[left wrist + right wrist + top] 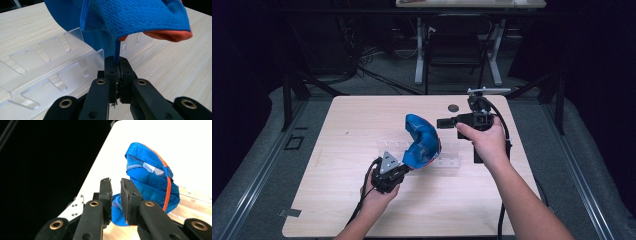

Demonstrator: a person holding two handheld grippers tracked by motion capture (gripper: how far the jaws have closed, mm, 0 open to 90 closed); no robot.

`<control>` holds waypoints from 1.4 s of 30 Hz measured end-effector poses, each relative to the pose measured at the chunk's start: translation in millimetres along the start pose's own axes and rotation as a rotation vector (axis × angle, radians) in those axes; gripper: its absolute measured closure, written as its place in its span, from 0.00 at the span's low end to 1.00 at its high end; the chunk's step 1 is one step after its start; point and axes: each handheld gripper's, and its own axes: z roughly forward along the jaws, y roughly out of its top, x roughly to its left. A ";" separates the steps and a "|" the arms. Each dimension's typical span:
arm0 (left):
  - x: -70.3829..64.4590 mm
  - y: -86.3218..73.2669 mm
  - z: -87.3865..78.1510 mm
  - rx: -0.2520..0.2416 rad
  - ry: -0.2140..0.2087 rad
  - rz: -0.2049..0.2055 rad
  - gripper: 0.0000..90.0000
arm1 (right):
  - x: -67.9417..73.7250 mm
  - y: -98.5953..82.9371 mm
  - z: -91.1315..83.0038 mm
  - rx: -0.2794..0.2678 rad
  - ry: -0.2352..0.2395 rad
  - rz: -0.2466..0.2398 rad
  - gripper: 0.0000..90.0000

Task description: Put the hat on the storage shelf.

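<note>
1. The blue mesh fabric cap with orange trim (421, 141) looked light and floppy, so grabbing a hem or edge seemed best.
2. Left gripper (117, 82) had its fingers clamped on a blue edge, cap raised over the clear acrylic slotted rack (50, 72) mid-tabletop.
3. Right gripper (116, 200) hung near the far right edge, fingers narrow, nothing between them, cap well apart.

1. No legible text, brand, number or sign found on any surface examined.
2. Blue fabric item (150, 182): a small white tag (149, 167) is sewn inside its upper fold; any print on it is too small to read.
3. Bench (337, 190): bare wood grain, no markings readable.
</note>
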 end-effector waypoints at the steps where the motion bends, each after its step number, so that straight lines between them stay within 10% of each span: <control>1: 0.3 0.0 -0.1 0.000 0.001 0.000 0.98 | 0.3 -0.5 0.0 0.003 -0.009 -0.006 0.87; 19: 9.0 -2.7 -22.6 -0.016 0.017 -0.006 0.73 | -0.6 -22.5 -7.1 -0.002 -0.179 -0.129 0.82; 42: 45.3 -39.0 -54.0 0.052 0.058 -0.059 0.54 | -17.8 -99.1 -7.6 -0.030 -0.444 -0.385 0.60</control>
